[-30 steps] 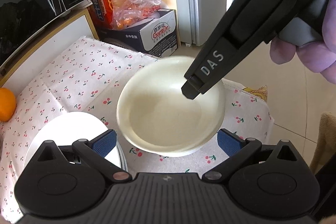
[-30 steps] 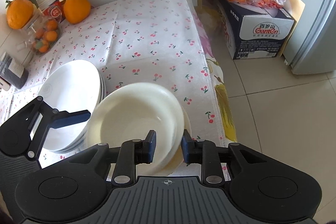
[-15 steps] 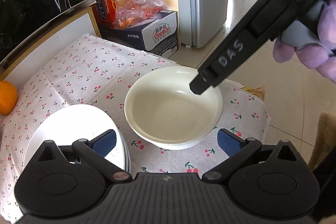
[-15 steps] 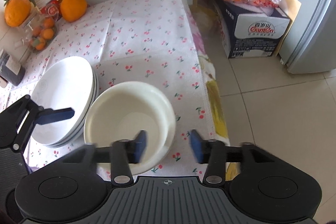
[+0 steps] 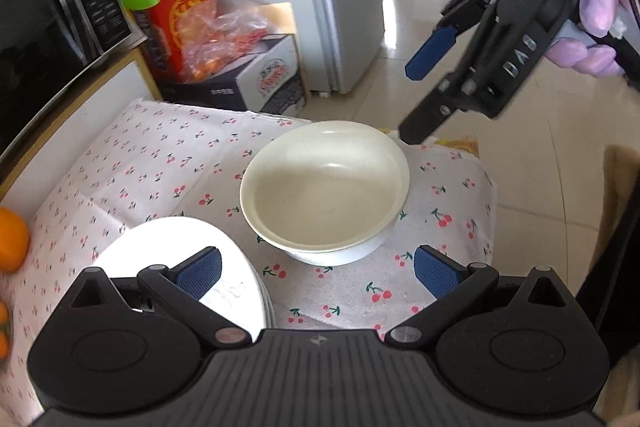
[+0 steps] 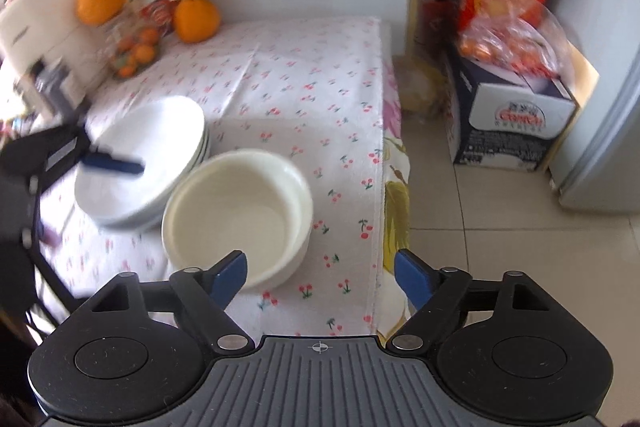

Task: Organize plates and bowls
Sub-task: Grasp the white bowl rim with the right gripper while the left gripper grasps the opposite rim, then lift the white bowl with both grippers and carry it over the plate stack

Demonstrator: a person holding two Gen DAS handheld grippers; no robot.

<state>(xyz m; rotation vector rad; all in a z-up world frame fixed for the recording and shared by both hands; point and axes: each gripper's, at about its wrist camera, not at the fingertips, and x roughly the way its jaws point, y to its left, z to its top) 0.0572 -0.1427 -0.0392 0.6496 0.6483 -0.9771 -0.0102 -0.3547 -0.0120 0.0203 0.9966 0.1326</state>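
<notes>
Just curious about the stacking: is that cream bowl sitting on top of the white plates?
No, the cream bowl stands on the cherry tablecloth beside the stack of white plates.

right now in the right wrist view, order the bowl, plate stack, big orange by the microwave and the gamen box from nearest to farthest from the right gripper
1. Bowl, just ahead, left of centre.
2. Plate stack, behind the bowl, left.
3. Box, on the floor, right.
4. Orange, at the table's back edge.
The right gripper is open.
</notes>
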